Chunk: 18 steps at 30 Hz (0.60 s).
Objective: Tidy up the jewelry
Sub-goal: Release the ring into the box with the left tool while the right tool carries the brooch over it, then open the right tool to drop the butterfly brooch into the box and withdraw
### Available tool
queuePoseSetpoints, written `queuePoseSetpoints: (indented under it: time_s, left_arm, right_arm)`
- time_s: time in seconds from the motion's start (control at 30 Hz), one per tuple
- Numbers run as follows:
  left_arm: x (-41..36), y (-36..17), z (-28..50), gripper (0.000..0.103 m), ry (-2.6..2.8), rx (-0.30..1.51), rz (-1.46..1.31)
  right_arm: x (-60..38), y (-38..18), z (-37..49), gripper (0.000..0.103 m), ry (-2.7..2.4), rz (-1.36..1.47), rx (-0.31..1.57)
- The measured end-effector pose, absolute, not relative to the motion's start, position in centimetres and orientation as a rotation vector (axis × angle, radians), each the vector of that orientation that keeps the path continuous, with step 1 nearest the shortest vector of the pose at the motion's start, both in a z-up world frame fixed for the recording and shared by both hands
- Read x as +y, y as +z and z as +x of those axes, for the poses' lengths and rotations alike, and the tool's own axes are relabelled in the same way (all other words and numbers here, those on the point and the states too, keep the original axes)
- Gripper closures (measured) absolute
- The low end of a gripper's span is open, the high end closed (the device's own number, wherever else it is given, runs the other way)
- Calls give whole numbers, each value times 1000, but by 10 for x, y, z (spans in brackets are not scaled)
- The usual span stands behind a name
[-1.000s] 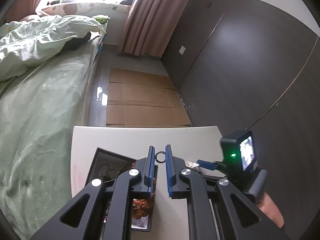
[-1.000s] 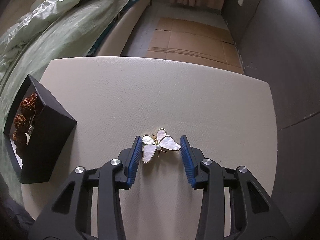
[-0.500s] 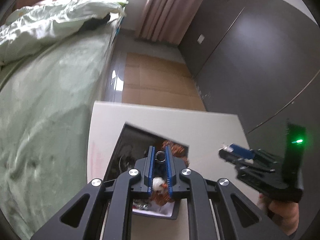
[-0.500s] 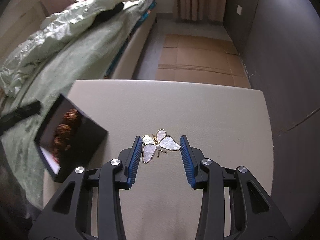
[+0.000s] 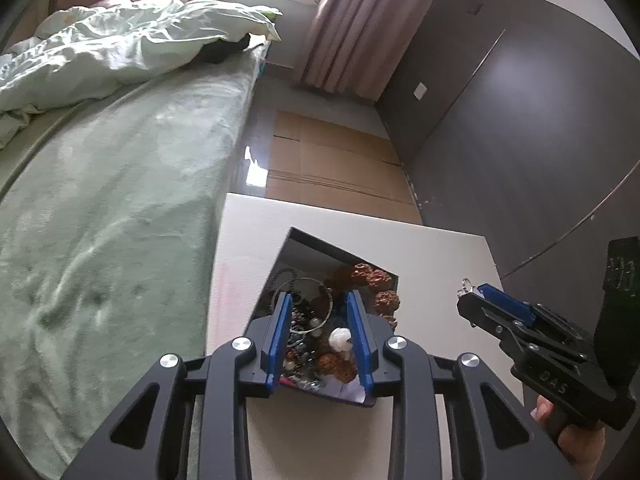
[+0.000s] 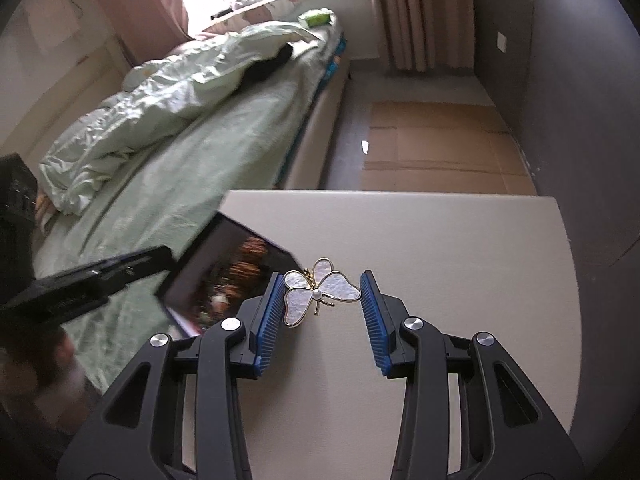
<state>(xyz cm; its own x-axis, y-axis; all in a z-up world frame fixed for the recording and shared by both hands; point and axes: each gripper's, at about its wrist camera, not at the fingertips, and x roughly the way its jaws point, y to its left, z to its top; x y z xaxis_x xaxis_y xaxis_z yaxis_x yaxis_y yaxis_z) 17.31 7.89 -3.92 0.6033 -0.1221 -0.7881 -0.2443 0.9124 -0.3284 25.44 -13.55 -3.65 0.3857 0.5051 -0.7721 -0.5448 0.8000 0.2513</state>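
Left wrist view: left gripper (image 5: 320, 334) is above the black jewelry box (image 5: 298, 240) on the white table (image 5: 248, 240); its jaws have just been opening, nothing between the pads. Further right, the right gripper (image 6: 323, 310) is clamped on a mother-of-pearl butterfly brooch (image 6: 318, 294), raised above the table beside the box.

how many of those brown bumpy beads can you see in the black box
4 clearly: two at the black box's far right corner, two nearer, between the left gripper's open jaws. More may be hidden behind the fingers.
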Motion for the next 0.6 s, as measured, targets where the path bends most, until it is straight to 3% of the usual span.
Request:
queuePoseSetpoints:
  time_s: [0.13, 0.17, 0.2, 0.27, 0.6]
  left_arm:
    - [85, -36, 165, 75, 88, 926, -429]
    - [87, -36, 163, 68, 93, 925, -427]
    - [89, -35, 160, 51, 103, 920, -423]
    - [93, -30, 152, 33, 132, 890, -405]
    - [121, -32, 134, 16, 161, 872, -430]
  right_arm:
    - [-118, -30, 243, 63, 704, -41, 948]
    - [-112, -29, 240, 63, 713, -44, 946]
    - [-105, -29, 237, 63, 719, -48, 946]
    - [-96, -30, 234, 63, 729, -55, 947]
    - [-53, -32, 217, 62, 731, -147, 894]
